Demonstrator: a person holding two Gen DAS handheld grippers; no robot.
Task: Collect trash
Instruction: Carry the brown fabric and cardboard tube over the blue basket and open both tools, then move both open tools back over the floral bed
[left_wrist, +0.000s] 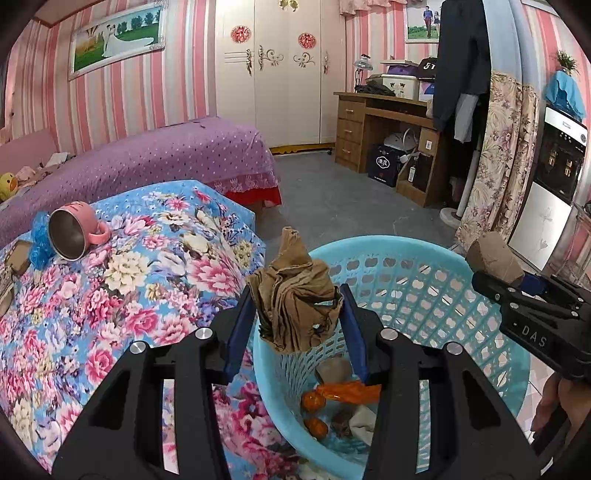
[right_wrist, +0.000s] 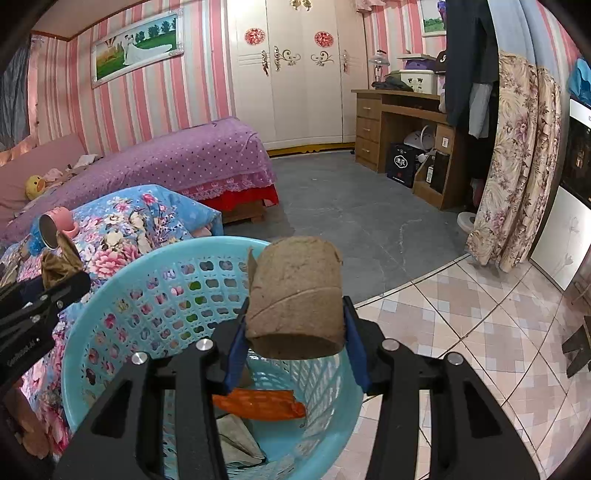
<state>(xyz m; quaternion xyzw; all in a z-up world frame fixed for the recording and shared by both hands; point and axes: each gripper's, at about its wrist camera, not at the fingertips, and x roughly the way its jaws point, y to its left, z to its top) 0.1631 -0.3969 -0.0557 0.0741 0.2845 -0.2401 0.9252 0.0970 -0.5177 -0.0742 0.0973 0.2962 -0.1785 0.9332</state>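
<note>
**Two pieces of trash held over one basket**

The left gripper (left_wrist: 299, 295) pinches one crumpled brown paper wad (left_wrist: 295, 299) above the near rim of the single light-blue perforated plastic basket (left_wrist: 406, 273). The right gripper (right_wrist: 293, 314) clamps one brown cardboard tube (right_wrist: 295, 295) over the basket's right side. Inside lie one orange wrapper (right_wrist: 258, 406) and two small orange fruits (left_wrist: 312, 400). One pink metal-lined mug (left_wrist: 75, 230) lies tipped on the floral-covered table (left_wrist: 110, 314) touching the basket's left side; grey floor (left_wrist: 332, 192) stretches open beyond.

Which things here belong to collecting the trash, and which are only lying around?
Job: crumpled brown paper in left gripper; cardboard roll in right gripper; blue basket with trash inside.

Lying about: pink mug, duck toy, floral cover.
</note>
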